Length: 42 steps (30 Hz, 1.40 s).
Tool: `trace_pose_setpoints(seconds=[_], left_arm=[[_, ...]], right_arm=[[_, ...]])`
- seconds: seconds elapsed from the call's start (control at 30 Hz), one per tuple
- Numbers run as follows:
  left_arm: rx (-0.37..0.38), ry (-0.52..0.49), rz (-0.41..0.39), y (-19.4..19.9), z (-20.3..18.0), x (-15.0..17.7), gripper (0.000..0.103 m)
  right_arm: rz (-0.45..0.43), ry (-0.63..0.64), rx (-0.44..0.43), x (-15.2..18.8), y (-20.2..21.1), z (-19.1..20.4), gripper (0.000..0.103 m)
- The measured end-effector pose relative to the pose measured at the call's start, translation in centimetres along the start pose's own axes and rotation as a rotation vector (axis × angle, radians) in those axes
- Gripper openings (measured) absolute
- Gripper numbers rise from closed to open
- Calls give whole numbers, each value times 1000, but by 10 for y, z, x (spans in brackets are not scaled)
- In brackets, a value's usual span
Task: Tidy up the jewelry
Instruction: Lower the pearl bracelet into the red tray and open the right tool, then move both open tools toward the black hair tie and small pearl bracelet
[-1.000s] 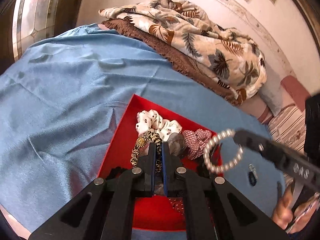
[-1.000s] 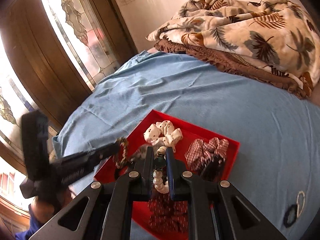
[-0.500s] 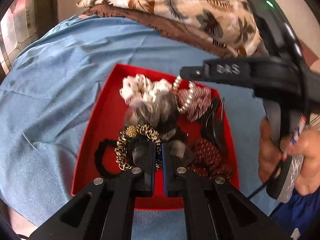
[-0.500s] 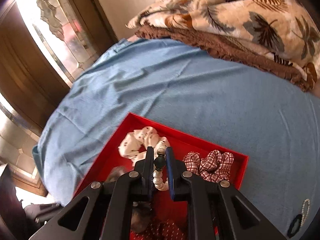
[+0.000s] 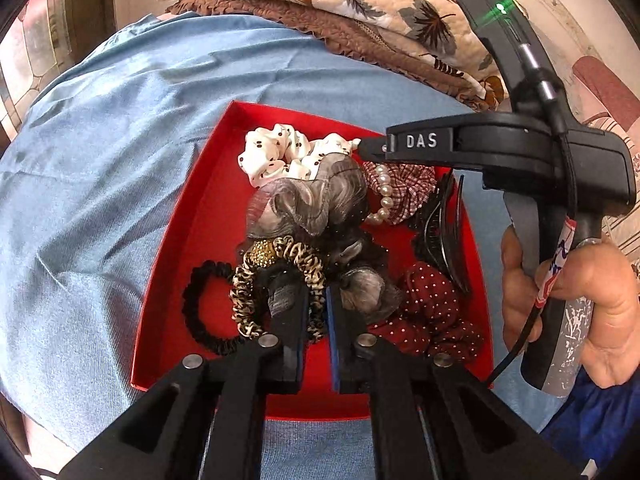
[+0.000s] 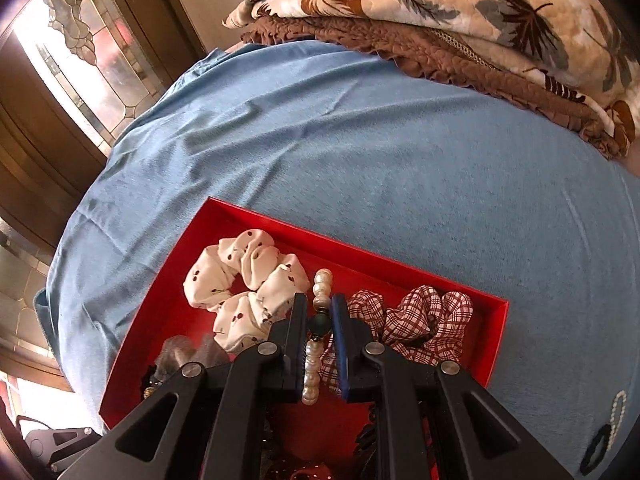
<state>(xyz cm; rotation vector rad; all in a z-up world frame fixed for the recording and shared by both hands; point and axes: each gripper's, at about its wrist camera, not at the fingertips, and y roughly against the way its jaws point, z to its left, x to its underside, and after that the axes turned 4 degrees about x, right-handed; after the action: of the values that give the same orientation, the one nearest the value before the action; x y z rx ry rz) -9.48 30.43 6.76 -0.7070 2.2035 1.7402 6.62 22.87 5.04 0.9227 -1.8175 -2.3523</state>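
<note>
One red tray (image 5: 188, 216) is sitting on the blue sheet (image 5: 100, 160). Six scrunchies are lying in it: white spotted (image 5: 280, 152), grey sheer (image 5: 304, 204), red plaid (image 5: 408, 188), maroon dotted (image 5: 432, 308), leopard-print (image 5: 276, 280) and black (image 5: 200, 304). One black claw clip (image 5: 440, 232) is resting at the right, one pearl bracelet (image 6: 316, 344) is hanging, and two small loops (image 6: 608, 428) are lying far right on the sheet.

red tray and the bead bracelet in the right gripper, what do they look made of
Red tray: likely stiff card or thin plastic, matte; thin straight walls, sharp corners, no glare. Bead bracelet: glossy round white beads, probably imitation pearl, plus one dark bead; each shows a soft highlight. Real or fake cannot be told.
</note>
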Motion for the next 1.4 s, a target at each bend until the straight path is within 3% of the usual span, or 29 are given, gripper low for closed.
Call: trace_pose_setpoints(seconds=[0.1, 0.27, 0.33, 0.43, 0.67, 1.0, 1.23, 1.4], left_arm=[[0, 1, -3, 1, 1, 0, 12], [-20, -12, -22, 3, -2, 0, 38], [-39, -22, -35, 6, -5, 0, 43], [-57, -40, -47, 8, -7, 0, 43], [-88, -62, -66, 12, -11, 2, 51], [-113, -78, -97, 22, -15, 6, 52], [-134, -112, -134, 28, -27, 10, 52], [-175, -152, -167, 28, -40, 17, 52]], right_arm=[[-7, 0, 8, 0, 2, -1, 14], [-28, -2, 21, 1, 10, -3, 14], [-34, -7, 19, 0, 12, -3, 21], [-55, -7, 21, -1, 20, -4, 30], [-84, 3, 35, -1, 37, -4, 34], [-113, -26, 45, 11, 62, -24, 44], [-132, -75, 55, 29, 86, -55, 48], [-167, -139, 76, 51, 118, -101, 53]])
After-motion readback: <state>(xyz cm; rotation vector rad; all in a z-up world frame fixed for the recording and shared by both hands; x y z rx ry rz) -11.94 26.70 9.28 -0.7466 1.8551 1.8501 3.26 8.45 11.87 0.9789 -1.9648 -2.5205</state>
